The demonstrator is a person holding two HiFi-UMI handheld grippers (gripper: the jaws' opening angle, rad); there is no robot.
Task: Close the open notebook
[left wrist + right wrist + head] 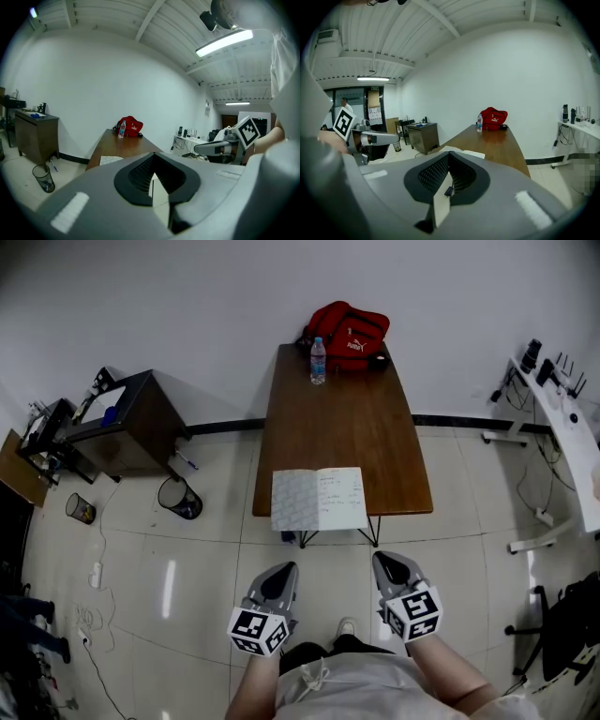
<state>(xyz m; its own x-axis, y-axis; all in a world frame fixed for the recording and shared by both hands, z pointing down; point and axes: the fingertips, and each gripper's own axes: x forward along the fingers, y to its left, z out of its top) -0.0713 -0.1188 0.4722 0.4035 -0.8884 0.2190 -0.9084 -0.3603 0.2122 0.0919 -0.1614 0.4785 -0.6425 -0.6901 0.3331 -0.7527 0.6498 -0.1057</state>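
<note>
Two grippers: we hold the left gripper and the right gripper side by side, low over the floor. Both point at the worktop and touch nothing.
Left gripper jaws: we see them pressed together, with nothing between them.
Right gripper jaws: we see them together too, and nothing is in them.
Notebook: it lies open and flat at the end of the worktop nearest us. Its near edge sticks out a little past the rim. We see writing on the right page.
Worktop: it is brown wood and runs away from us to the white wall.
Bag: it is red and sits at the far end by the wall.
Bottle: it stands upright, just left of the bag.
Bin: it is black and stands on the floor left of the worktop.
Cabinet: it is dark and stands further left, by the wall.
</note>
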